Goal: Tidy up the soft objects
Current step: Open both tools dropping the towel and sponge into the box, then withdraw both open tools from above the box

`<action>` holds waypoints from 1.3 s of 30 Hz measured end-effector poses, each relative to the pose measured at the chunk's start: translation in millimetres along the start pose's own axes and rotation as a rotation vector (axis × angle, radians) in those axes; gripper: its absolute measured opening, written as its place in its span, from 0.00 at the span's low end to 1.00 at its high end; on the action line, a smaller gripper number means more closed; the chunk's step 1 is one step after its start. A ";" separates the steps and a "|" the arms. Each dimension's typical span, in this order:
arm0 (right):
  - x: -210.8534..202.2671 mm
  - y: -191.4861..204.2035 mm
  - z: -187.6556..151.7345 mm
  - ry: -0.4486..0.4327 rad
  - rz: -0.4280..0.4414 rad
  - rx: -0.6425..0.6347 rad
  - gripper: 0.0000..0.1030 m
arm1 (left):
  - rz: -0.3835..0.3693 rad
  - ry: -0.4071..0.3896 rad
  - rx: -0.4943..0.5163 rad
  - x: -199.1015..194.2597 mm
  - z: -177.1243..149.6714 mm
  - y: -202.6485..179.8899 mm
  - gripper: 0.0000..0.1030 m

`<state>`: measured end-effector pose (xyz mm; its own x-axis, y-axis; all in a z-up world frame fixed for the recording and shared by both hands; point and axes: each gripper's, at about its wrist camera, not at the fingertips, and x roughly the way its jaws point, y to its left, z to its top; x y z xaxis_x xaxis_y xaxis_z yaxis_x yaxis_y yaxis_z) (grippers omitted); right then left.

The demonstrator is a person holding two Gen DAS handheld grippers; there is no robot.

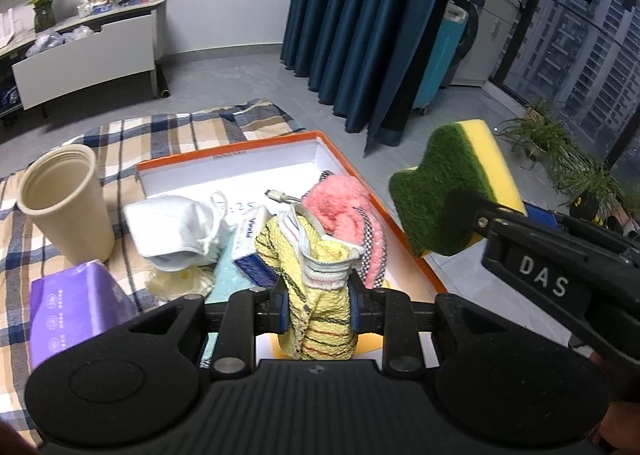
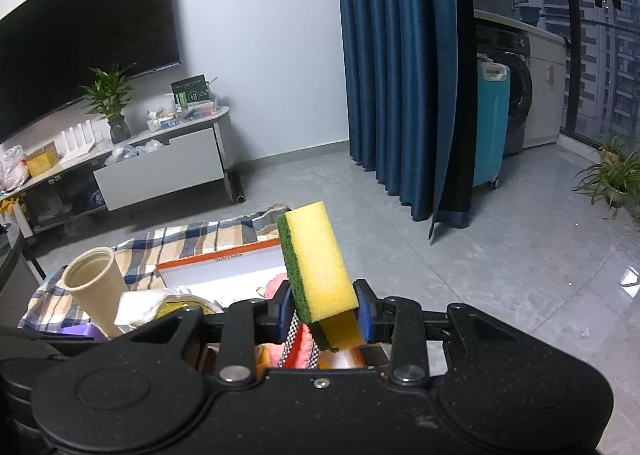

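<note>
- Soft objects gathered mostly in and around the orange-rimmed box (image 1: 404,223), lying open on the checked cloth (image 1: 168,131); probably the collecting place, as a judgement only.
- Yellow striped cloth (image 1: 320,319) clamped between the blue pads of the left gripper (image 1: 319,305), held upright over the near end of the box, likely so as to be lowered in without dragging on the other things.
- Sponge (image 2: 316,275), yellow with a green scouring side, standing between the pads of the right gripper (image 2: 322,311); left pad against the green face, right pad with a small gap visible near the yellow face, so grip loose or only partly pressing. Cannot tell for sure.
- Sponge held high and to the right of the box, apart from the left gripper's cloth, probably to wait its turn.
- Pink fluffy item (image 1: 340,203) with a checkered edge resting inside the box, against its right wall, seemingly already sorted.
- White mask (image 1: 176,227) lying at the left rim of the box, partly over a small blue-and-white packet (image 1: 252,247).
- Pale cup (image 1: 64,203) upright on the checked cloth, left of the box; hard, so probably not part of the sorting.
- Purple tissue pack (image 1: 76,307) just in front of the cup, near the left gripper.
- Count: one sponge, one yellow cloth, one pink item, one mask, one cup, one tissue pack, one packet, one box, two grippers.
</note>
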<state>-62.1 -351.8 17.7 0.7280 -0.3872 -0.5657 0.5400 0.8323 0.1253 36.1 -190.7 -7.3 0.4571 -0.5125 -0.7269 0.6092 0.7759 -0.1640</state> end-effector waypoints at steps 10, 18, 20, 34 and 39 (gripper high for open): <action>-6.2 -0.9 1.1 -0.005 0.119 0.051 0.53 | 0.071 -0.020 -0.036 -5.6 -3.0 10.1 0.58; -23.8 3.6 4.1 -0.047 0.127 0.036 0.53 | 0.130 -0.068 -0.056 -32.4 -2.2 15.6 0.75; -29.0 4.8 3.5 -0.056 0.120 0.024 0.55 | 0.146 -0.081 -0.057 -38.5 -4.3 15.0 0.83; -62.9 -5.3 -23.4 -0.050 0.099 -0.017 0.70 | 0.294 -0.072 -0.108 -69.3 -36.9 -4.1 1.00; -72.0 -12.7 -34.7 -0.032 0.087 -0.032 0.74 | 0.288 -0.031 -0.100 -67.1 -51.5 -14.1 1.00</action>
<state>-136.0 -320.7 28.7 0.7849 -0.3252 -0.5274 0.4608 0.8755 0.1459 -36.5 -148.3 9.3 0.6226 -0.2761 -0.7322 0.3858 0.9224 -0.0198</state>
